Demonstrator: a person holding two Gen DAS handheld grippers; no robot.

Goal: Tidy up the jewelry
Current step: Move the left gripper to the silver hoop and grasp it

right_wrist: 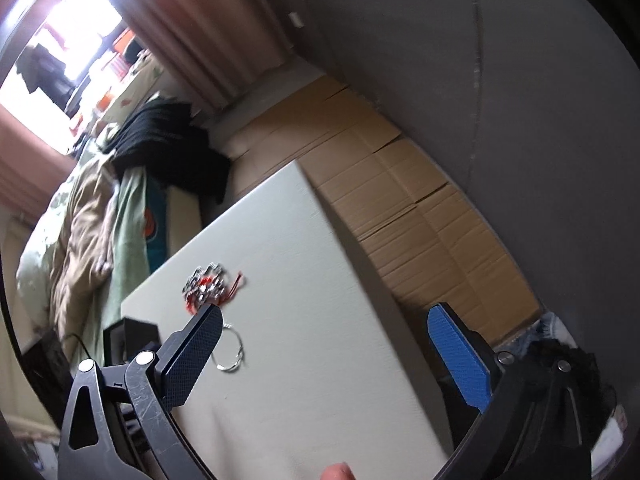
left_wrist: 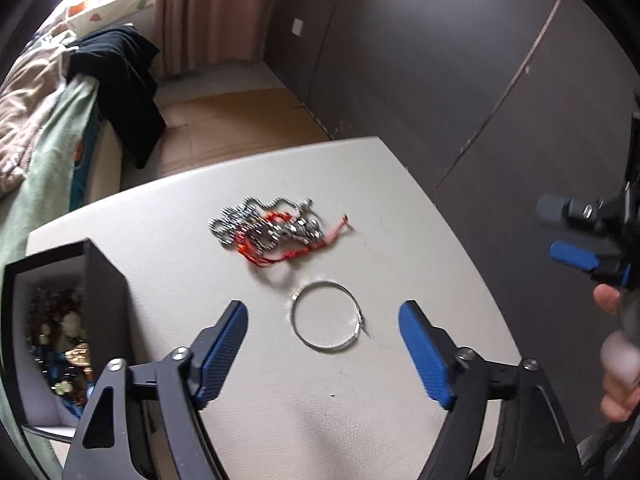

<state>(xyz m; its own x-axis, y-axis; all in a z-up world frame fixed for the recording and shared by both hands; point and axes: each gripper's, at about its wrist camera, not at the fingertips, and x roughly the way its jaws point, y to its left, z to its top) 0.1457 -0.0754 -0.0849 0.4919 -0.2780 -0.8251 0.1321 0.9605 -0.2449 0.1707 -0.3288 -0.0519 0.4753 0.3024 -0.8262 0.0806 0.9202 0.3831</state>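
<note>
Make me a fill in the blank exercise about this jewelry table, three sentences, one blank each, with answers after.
1. The thin silver hoop lies flat on the white table, between the open fingers of the ____ gripper.
2. The tangled heap of jewelry mixes silver chain with cord coloured ____.
3. The black box at the table's edge holds beads and is ____, not closed.

Answers: left; red; open
</note>
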